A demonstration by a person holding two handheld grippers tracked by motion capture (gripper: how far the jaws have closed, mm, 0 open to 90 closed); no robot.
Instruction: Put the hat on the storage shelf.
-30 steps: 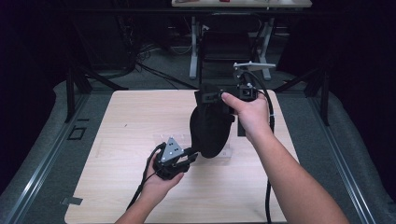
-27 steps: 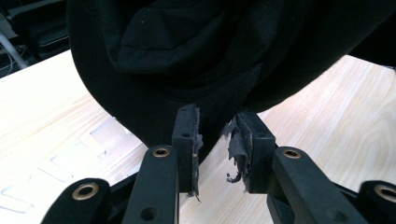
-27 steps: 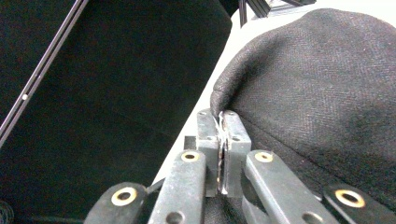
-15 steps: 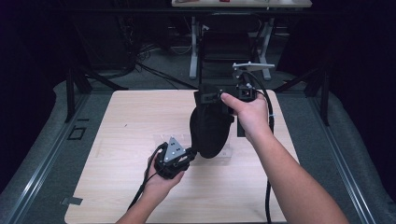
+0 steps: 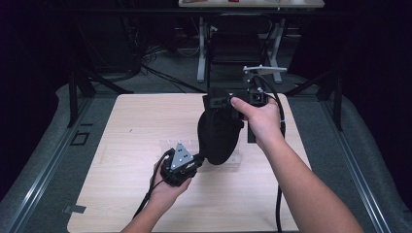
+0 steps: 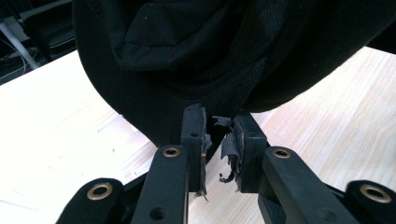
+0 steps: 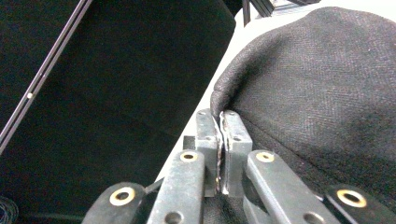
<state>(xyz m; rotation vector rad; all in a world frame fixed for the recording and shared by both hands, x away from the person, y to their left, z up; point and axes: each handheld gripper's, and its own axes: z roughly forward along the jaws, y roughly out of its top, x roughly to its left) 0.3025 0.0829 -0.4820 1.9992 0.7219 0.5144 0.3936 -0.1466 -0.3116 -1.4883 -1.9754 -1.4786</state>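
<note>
The right hand (image 5: 260, 119) reaches forward over the far right part of the wooden table (image 5: 121, 145), forearm stretched out. Its right gripper (image 7: 222, 122) has the jaws pressed together on the edge of a black cap (image 5: 219, 133), which hangs down above the middle of the table. The left hand (image 5: 170, 187) stays low near the front edge. The left gripper (image 6: 219, 135) (pads worn and torn) has a narrow gap between the jaws, at the cap's lower edge; whether it grips the fabric I cannot tell.

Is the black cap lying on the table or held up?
Held up: the black cap hangs from the right gripper, shut on its edge, above the table.
</note>
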